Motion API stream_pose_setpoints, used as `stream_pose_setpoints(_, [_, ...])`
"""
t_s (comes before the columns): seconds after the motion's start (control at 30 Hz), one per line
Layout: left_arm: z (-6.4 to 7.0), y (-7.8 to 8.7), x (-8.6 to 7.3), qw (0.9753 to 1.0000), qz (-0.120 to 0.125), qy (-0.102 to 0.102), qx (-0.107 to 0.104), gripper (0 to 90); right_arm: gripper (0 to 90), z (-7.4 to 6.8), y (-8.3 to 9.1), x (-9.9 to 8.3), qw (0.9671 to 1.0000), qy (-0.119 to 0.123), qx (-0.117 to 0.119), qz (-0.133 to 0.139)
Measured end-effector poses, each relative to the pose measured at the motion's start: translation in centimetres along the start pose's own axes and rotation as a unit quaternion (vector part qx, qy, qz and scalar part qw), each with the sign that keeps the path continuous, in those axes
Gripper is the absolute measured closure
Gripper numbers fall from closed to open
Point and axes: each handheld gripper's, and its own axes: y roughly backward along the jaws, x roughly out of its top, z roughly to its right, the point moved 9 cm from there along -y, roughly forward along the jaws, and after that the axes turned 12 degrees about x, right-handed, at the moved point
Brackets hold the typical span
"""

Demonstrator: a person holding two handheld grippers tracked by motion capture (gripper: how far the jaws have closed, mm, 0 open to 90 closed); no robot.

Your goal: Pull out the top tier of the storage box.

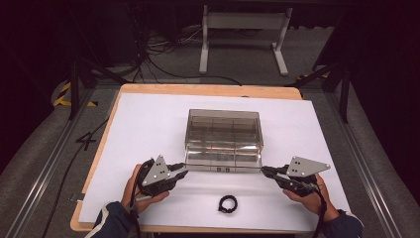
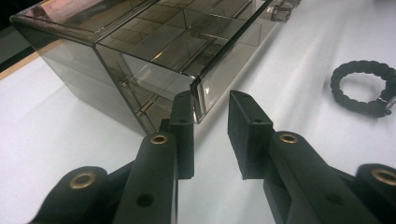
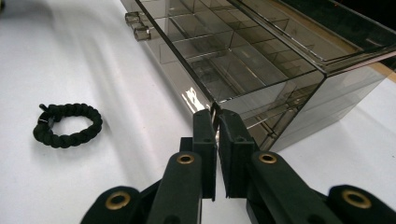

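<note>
I see the drawer (image 1: 223, 157) pulled out of the acrylic box (image 1: 224, 130) toward 6 o'clock. My right gripper (image 3: 217, 115) pinches its corner; my left gripper (image 2: 210, 105) straddles the other, jaws spread. It looks rigid, slick, brittle, so I'd hold corners.

a wooden table (image 1: 208, 90) under a white sheet (image 1: 148, 124) stood on grey carpet (image 1: 29, 163). beyond the table stood a white metal frame (image 1: 242, 34), with black cables (image 1: 163, 54) on the floor left of it. yellow-black tape (image 1: 62, 94) lay left of the table. the surroundings were dark.
</note>
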Motion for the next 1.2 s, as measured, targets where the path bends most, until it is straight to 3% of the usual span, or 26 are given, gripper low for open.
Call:
stream_pose_setpoints(0.37, [0.29, 0.11, -0.1, 0.9999, 0.001, -0.003, -0.014, 72.9, 86.2, 0.11, 0.13, -0.1, 1.0, -0.002, -0.002, 0.0])
stream_pose_setpoints(0.73, [0.29, -0.06, -0.42, 0.9999, -0.011, -0.012, 0.001, 72.2, 86.5, -0.15, 0.23, -0.25, 1.0, -0.004, 0.003, 0.0])
stream_pose_setpoints(1.2, [0.0, -0.04, -0.78, 0.9998, -0.014, -0.011, 0.002, 72.8, 85.2, -0.39, 0.25, -0.19, 1.0, 0.0, 0.006, -0.004])
